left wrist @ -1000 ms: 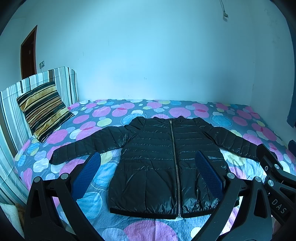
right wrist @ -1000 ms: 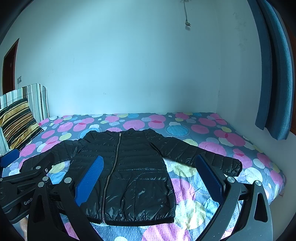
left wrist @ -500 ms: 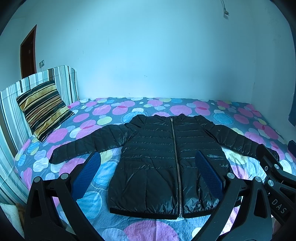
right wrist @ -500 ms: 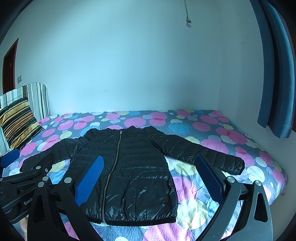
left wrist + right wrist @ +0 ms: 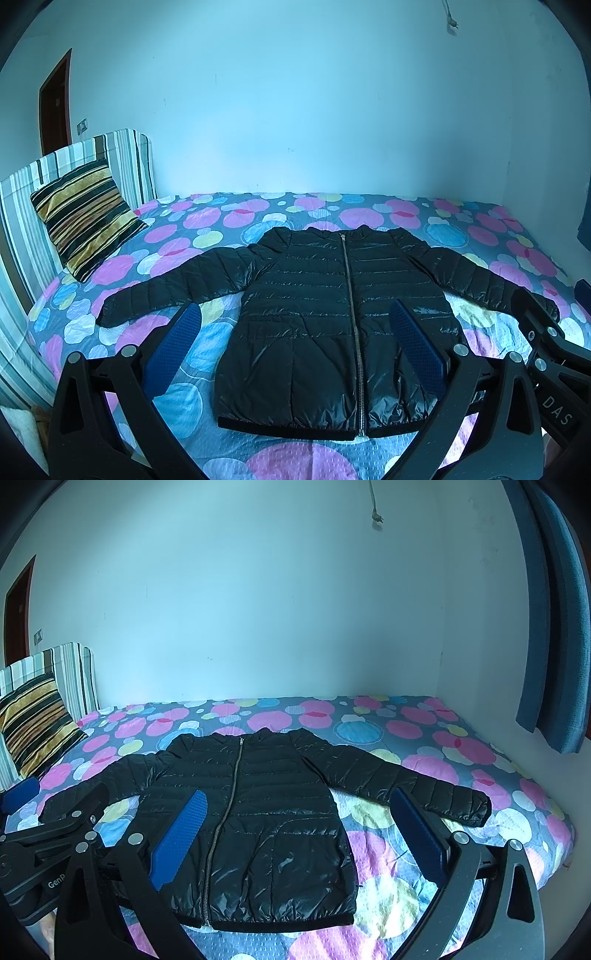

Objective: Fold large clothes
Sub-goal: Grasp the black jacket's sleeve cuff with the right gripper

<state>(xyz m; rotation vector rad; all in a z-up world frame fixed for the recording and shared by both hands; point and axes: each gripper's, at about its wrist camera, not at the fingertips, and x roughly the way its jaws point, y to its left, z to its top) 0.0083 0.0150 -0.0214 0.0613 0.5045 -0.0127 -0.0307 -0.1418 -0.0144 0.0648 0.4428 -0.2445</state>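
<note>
A black quilted jacket (image 5: 317, 314) lies flat on the bed, zipped shut, both sleeves spread out sideways, hem nearest me. It also shows in the right wrist view (image 5: 258, 812). My left gripper (image 5: 295, 350) is open and empty, held above the bed's near edge in front of the hem. My right gripper (image 5: 295, 834) is open and empty, held to the right of the left one, over the jacket's right half. The left gripper's body (image 5: 48, 849) shows at the left of the right wrist view.
The bed (image 5: 258, 221) has a sheet with pink, blue and yellow circles. A striped pillow (image 5: 85, 214) leans on the striped headboard (image 5: 22, 206) at the left. A blue curtain (image 5: 554, 627) hangs at the right. A pale wall stands behind the bed.
Both grippers have tilted slightly upward, so the jacket sits a little lower in both views. Both stay open. The jacket has not moved.
</note>
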